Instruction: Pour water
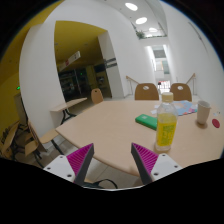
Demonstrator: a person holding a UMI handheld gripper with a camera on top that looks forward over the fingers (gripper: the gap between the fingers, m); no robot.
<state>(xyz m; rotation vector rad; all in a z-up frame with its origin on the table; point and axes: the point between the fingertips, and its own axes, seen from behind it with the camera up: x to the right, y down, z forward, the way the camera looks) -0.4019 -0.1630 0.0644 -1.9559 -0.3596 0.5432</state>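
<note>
A clear bottle (166, 128) with a yellow-green label and an orange cap stands upright on the round beige table (110, 122), just ahead of my right finger and slightly to its right. A tan cup (203, 112) stands farther back on the table, to the right of the bottle. My gripper (113, 160) is open and empty, its magenta pads (144, 159) wide apart near the table's front edge. Nothing is between the fingers.
A green flat object (149, 120) lies on the table behind the bottle. Wooden chairs (147, 91) stand at the table's far side and another (96, 95) at the left. A second table (68, 103) stands farther left. A dark cable (105, 183) hangs below the fingers.
</note>
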